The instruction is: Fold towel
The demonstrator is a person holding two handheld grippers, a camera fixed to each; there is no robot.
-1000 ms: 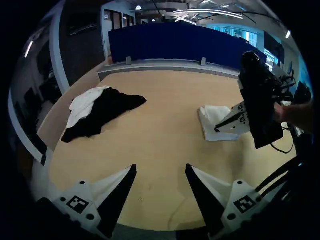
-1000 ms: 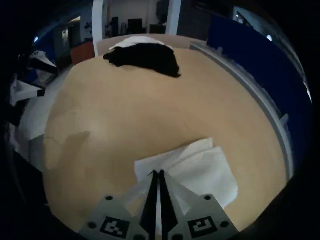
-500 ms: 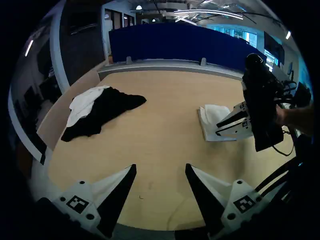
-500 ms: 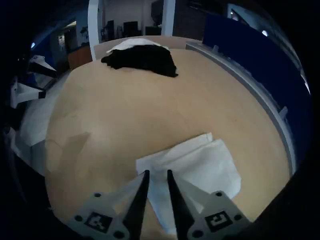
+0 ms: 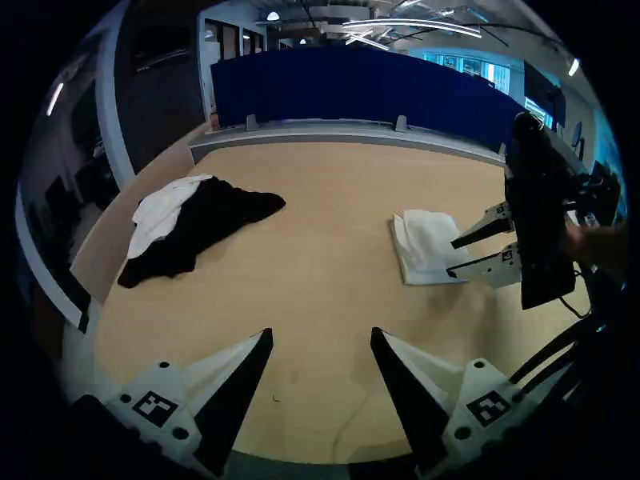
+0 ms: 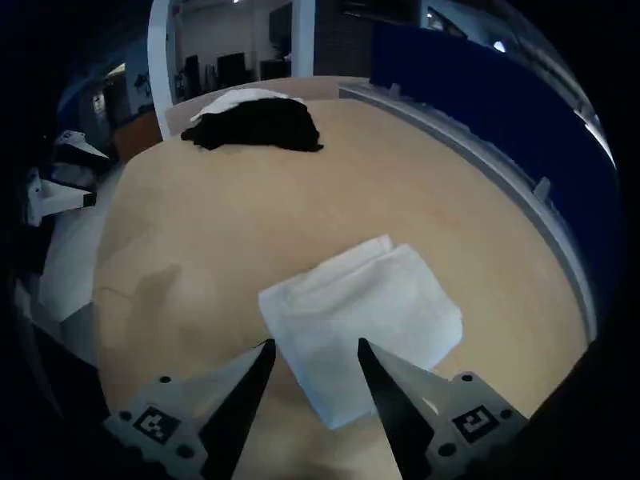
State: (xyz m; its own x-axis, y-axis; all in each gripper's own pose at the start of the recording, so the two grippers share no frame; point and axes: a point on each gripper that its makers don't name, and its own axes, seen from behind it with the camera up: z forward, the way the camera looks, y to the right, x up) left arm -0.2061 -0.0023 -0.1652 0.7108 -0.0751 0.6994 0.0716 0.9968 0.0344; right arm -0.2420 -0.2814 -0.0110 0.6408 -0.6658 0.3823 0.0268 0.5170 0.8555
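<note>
A white towel (image 6: 364, 308) lies folded flat on the wooden table, just beyond my right gripper (image 6: 316, 354), whose jaws stand open and empty above its near edge. In the left gripper view the same towel (image 5: 424, 244) rests at the right of the table, with the right gripper (image 5: 454, 254) open at its right edge and a hand (image 5: 596, 244) behind it. My left gripper (image 5: 320, 340) is open and empty over bare wood near the table's front edge, well away from the towel.
A heap of black and white cloth (image 5: 192, 224) lies at the table's left, seen far back in the right gripper view as a dark heap (image 6: 256, 126). A blue partition (image 5: 360, 84) runs along the table's far edge. Cables (image 5: 576, 304) hang at the right.
My right gripper was shut on the towel's near edge, then opened, let it go and drew back. The towel now lies flat. The left gripper stayed in place.
</note>
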